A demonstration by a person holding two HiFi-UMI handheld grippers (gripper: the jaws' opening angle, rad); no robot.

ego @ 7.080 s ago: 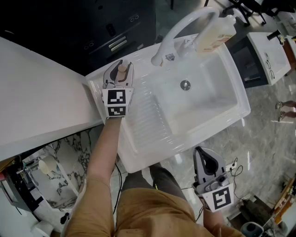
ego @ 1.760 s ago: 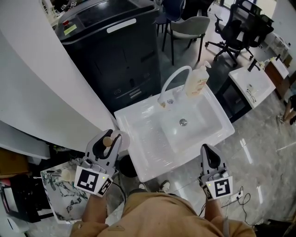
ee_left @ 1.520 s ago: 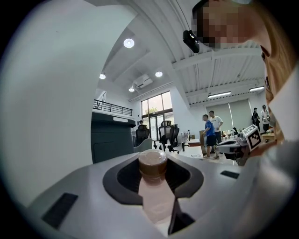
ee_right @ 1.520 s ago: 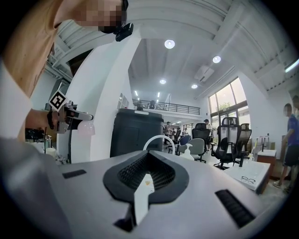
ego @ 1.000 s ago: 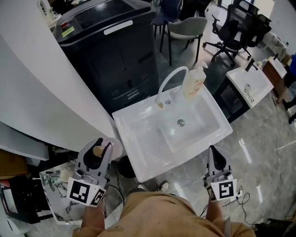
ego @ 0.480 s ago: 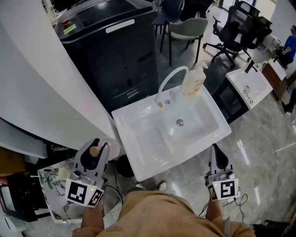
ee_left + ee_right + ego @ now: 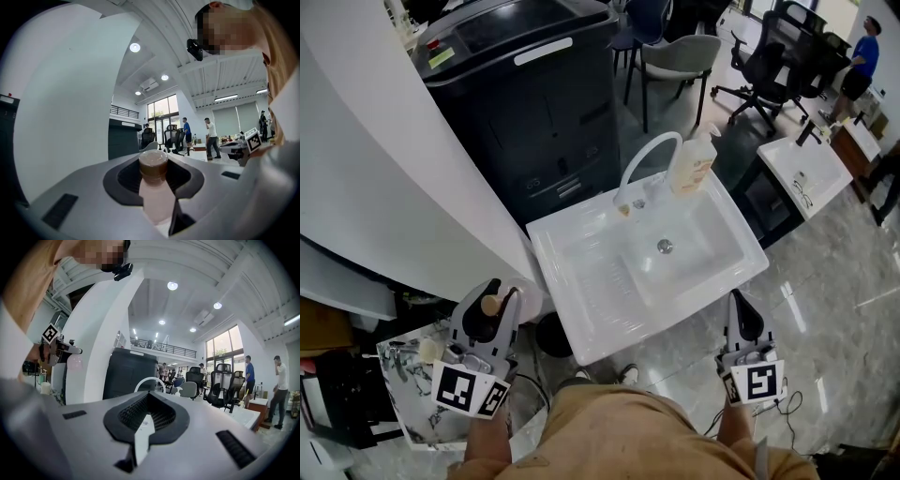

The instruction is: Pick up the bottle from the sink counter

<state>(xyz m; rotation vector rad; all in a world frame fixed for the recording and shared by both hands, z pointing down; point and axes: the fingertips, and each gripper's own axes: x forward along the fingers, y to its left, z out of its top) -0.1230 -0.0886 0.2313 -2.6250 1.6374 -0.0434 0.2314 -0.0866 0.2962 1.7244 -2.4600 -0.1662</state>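
Observation:
A small pale-pink bottle [image 7: 492, 310] with a brown cap sits between the jaws of my left gripper [image 7: 490, 302], clear of the white sink counter [image 7: 581, 323] and to its left. In the left gripper view the bottle [image 7: 156, 194] stands upright with the jaws of the left gripper [image 7: 153, 165] shut on its neck. My right gripper [image 7: 739, 302] hovers off the sink's front right corner, shut and empty. In the right gripper view the right gripper [image 7: 148, 404] points level toward the curved white faucet [image 7: 147, 380].
A curved faucet [image 7: 645, 161] and a large soap bottle [image 7: 695, 162] stand at the sink's back edge. Behind is a black cabinet [image 7: 525, 103], at the left a white curved wall [image 7: 384, 178]. Office chairs [image 7: 680, 56] and a second white table [image 7: 806, 164] lie beyond. A marbled slab [image 7: 408, 394] lies below my left hand.
Seven seconds ago my left gripper stood round the bottle on the sink counter's back left corner; now it holds the bottle off the counter. Over the last second nothing has moved.

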